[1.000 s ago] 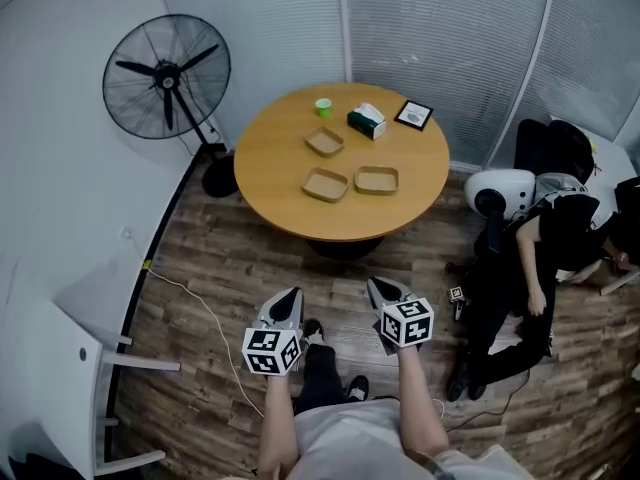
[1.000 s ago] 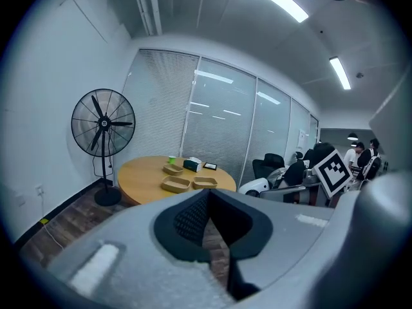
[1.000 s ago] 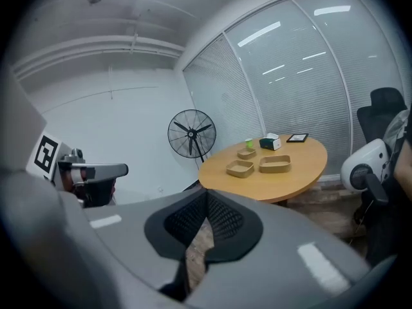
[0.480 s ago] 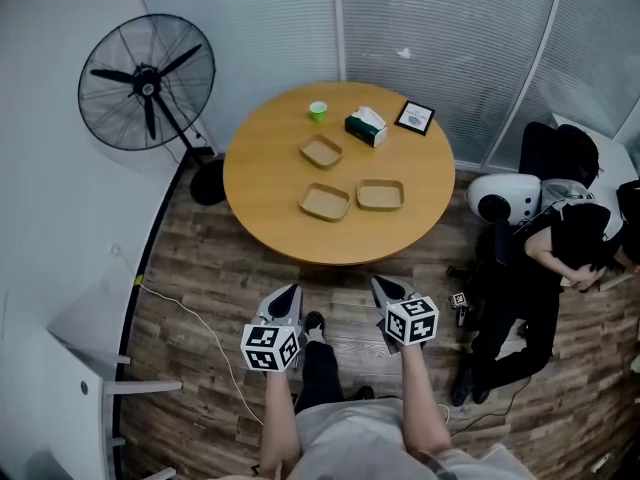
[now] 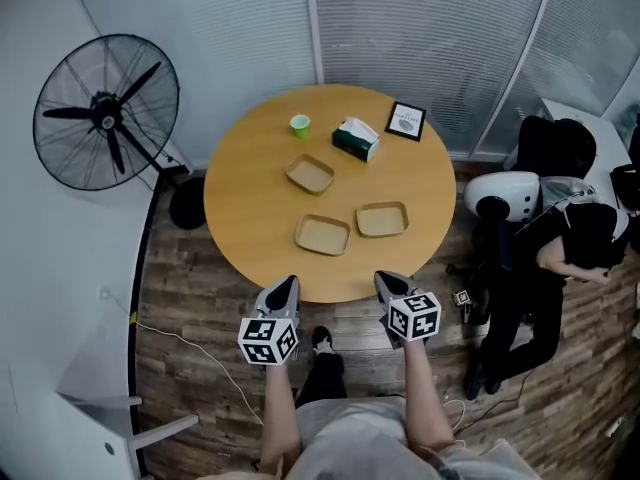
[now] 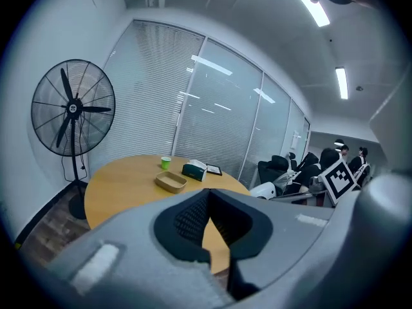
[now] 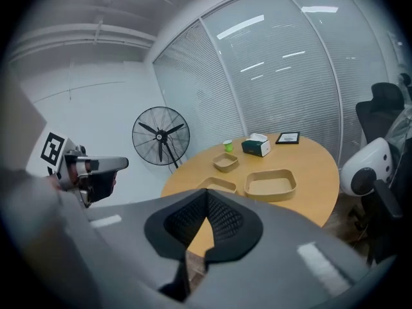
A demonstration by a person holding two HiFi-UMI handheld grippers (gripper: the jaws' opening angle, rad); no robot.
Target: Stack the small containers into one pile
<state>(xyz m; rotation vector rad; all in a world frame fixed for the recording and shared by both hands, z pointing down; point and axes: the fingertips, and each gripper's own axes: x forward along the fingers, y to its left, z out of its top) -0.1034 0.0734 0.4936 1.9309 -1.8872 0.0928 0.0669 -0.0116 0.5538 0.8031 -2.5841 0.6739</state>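
Three shallow brown paper containers lie apart on the round wooden table (image 5: 240, 198): one toward the back (image 5: 310, 174), one at the front middle (image 5: 322, 235), one at the front right (image 5: 382, 219). My left gripper (image 5: 286, 284) and right gripper (image 5: 387, 279) hover side by side just short of the table's near edge, both shut and holding nothing. The left gripper view looks past its shut gripper (image 6: 207, 193) to the back container (image 6: 170, 181). In the right gripper view, beyond the shut gripper (image 7: 207, 196), the front right container (image 7: 270, 185) is nearest.
A green cup (image 5: 300, 125), a dark tissue box (image 5: 356, 139) and a small framed picture (image 5: 405, 121) stand at the table's back. A standing fan (image 5: 105, 113) is at the left. At the right sit a person in black (image 5: 575, 243) and a white machine (image 5: 500, 193).
The table has come nearer in the head view. Both grippers, held the same way and still shut, now reach almost to its near edge.
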